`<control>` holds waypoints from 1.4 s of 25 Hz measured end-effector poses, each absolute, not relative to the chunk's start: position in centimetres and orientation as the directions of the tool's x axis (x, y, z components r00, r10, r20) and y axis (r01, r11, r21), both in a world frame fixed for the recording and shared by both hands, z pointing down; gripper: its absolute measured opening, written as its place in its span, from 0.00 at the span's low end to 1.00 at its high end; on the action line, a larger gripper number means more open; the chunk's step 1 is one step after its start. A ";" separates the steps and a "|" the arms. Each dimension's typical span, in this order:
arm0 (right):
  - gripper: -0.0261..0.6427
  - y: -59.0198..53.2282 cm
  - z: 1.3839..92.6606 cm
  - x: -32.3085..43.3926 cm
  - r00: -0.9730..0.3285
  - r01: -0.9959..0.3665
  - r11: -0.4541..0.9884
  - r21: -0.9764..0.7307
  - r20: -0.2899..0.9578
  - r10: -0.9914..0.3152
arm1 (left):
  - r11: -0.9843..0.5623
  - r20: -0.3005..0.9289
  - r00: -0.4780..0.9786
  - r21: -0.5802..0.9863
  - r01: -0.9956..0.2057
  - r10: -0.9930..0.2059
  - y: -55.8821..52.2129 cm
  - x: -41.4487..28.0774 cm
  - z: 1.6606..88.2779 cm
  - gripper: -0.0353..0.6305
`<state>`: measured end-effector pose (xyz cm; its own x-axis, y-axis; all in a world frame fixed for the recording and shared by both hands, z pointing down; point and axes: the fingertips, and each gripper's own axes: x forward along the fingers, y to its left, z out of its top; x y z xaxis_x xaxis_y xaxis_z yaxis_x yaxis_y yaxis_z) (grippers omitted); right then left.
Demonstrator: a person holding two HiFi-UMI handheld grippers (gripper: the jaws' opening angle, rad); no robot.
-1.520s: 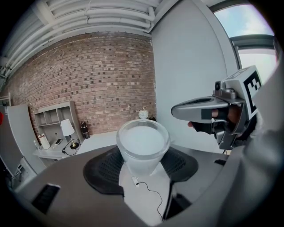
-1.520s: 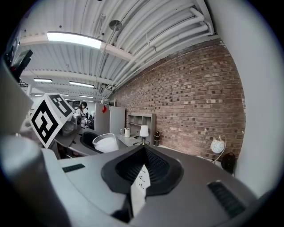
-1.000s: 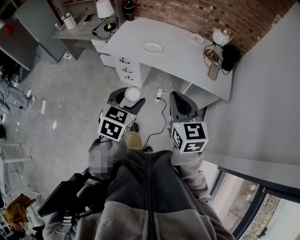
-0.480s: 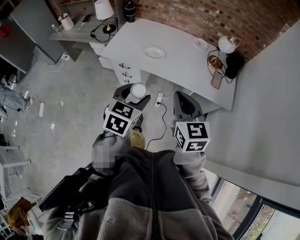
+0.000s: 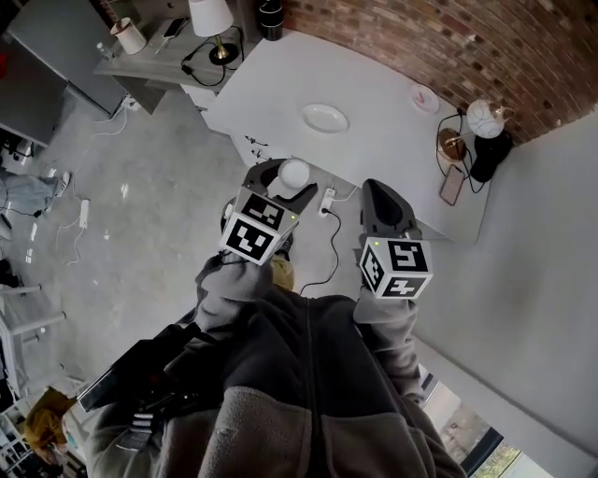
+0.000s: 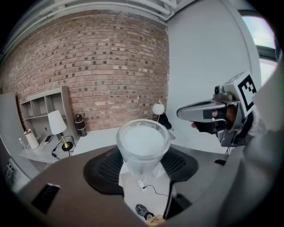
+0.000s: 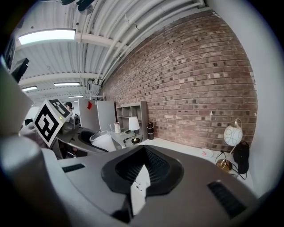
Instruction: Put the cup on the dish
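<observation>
The left gripper pinches the cup just short of the desk's near edge, and the dish lies ahead on open desktop. In the left gripper view, both jaws clamp the cup's sides. In the right gripper view, the right gripper's jaws nearly meet, with nothing between them.

There are two tongs, the left tongs and the right tongs, one cup, one white dish, one small pink saucer, two lamps, a shaded lamp and a globe lamp, and one dark flask.
</observation>
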<state>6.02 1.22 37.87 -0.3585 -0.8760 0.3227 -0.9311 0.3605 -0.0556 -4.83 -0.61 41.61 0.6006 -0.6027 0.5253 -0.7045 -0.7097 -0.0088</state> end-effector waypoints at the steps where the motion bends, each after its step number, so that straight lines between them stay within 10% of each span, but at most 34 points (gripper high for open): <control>1: 0.04 -0.2 37.8 5.8 -0.358 -0.931 0.360 -0.055 0.325 -0.875 | -0.712 0.527 0.603 -0.006 -0.702 -0.599 -2.1 -4.9 41.6 0.44; 35: 0.04 -21.8 43.2 8.9 -0.361 -0.924 0.379 -0.046 0.429 -0.828 | -0.757 0.601 0.595 -0.025 -0.653 -0.534 -25.0 -1.5 50.0 0.45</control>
